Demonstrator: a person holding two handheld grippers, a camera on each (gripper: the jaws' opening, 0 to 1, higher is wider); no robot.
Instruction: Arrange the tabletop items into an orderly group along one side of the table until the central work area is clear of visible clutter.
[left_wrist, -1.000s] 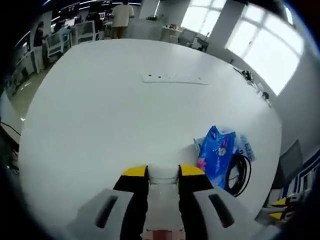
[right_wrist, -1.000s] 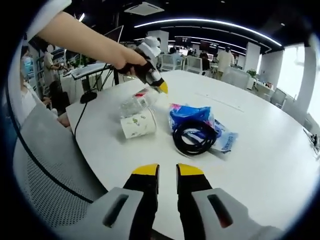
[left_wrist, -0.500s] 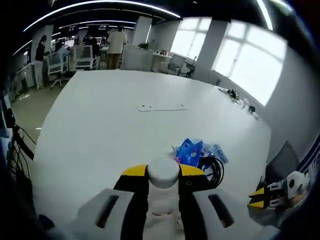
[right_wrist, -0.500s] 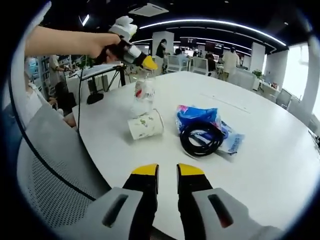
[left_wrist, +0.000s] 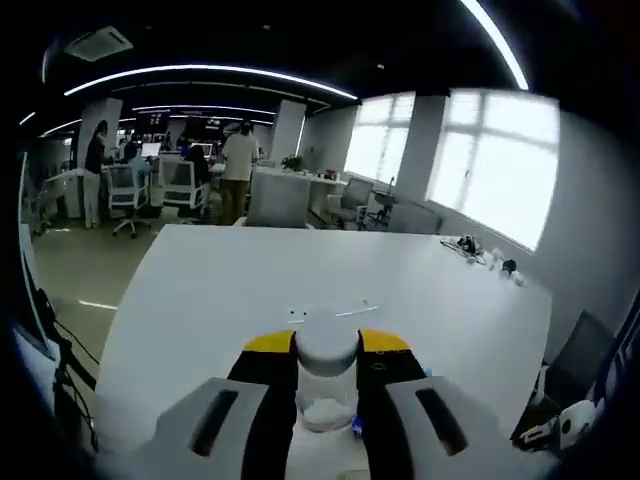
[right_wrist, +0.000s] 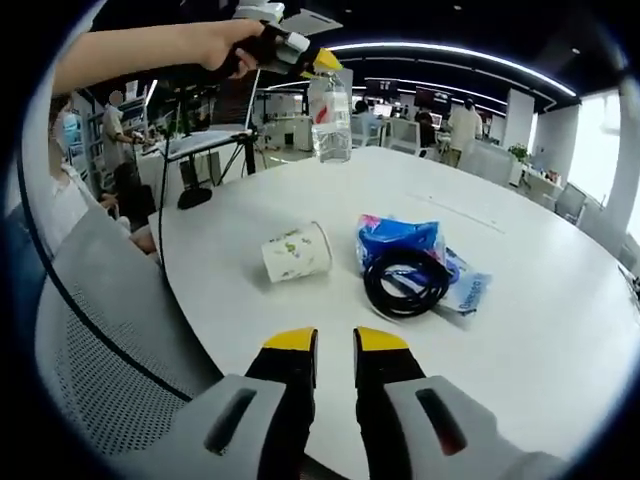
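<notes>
1. The left tool (left_wrist: 327, 345), yellow-tipped with black and grey jaws, is clenched on a clear plastic water bottle with a white cap (left_wrist: 326, 372); in the left gripper view the cap sits right between the two yellow tips.
2. From the right gripper view, the same left tool (right_wrist: 300, 55) is held by a hand (right_wrist: 225, 42) high above the surface, with the bottle (right_wrist: 329, 103) hanging upright beneath it, clear of everything below.
3. The right tool (right_wrist: 335, 342) hovers over the near edge of the large white round surface (right_wrist: 560, 330); its jaws stand close together with a narrow gap and nothing between them.
4. On the surface ahead of the right tool lies a white paper cup with a green leaf print (right_wrist: 296, 252), tipped on its side, mouth toward the right.
5. Just beside the cup, to its right, sits a blue plastic packet (right_wrist: 400, 237) with a coiled black cable (right_wrist: 405, 283) resting on it, and a flat pale packet (right_wrist: 468, 288) poking out from under both.
6. A grey mesh chair back (right_wrist: 95, 340) stands against the surface's edge at the left of the right tool.
7. Further along the surface, in the left gripper view, a flat white power strip (left_wrist: 325, 314) lies well apart from the other things.
8. Beyond are office desks, chairs, large windows and several people standing.
</notes>
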